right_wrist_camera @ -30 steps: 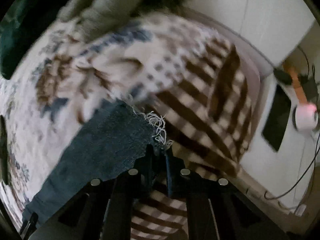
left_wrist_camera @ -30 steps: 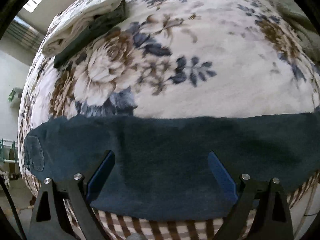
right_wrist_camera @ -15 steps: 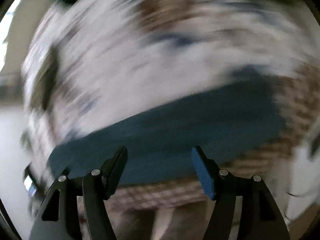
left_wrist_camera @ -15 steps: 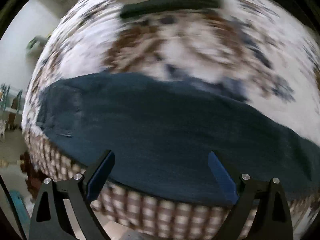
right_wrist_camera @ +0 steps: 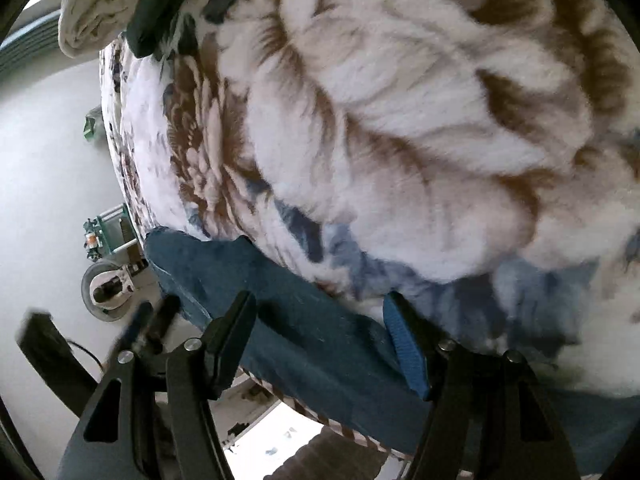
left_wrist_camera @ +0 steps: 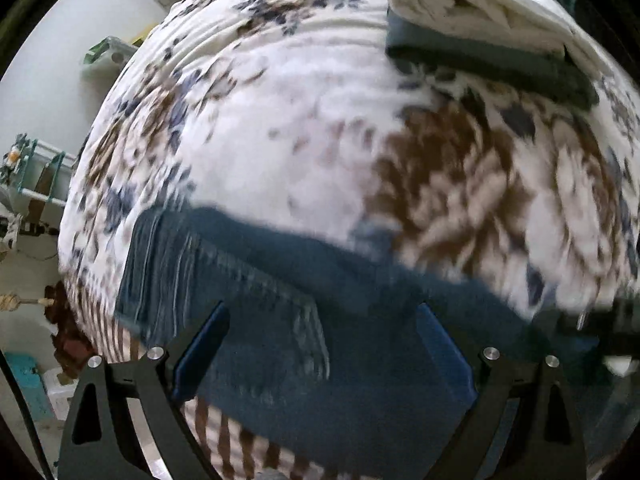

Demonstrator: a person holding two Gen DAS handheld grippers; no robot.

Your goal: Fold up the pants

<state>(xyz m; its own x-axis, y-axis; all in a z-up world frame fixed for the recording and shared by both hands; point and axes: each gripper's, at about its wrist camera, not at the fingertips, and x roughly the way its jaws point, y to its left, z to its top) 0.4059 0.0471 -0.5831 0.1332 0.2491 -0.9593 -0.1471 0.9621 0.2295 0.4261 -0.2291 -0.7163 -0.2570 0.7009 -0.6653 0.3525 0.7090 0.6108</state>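
1. A second ago the right tongs were closed on the frayed hem of the pants; now their jaws stand wide apart with nothing between them, hovering over the denim near the bed's edge. The hem has been let go.
2. The left tongs were spread wide a second ago and remain so, gripping nothing. Their view has swung along the garment, so the waist end with its stitched pocket area now sits just ahead of the jaws.
3. The pants lie as a long, narrow dark-blue strip along the near edge of the bed, on the floral blanket, with the brown checked sheet showing beneath the edge.
4. A folded stack of laundry, pale over dark, rests well apart at the far side of the bed.
5. Judgement: the lengthwise fold looks done and laid down. Both tongs appear to be repositioning, probably for the crosswise fold, hem end toward waist.
6. Both views are motion-blurred, so whether either set of tongs touches the cloth cannot be told.
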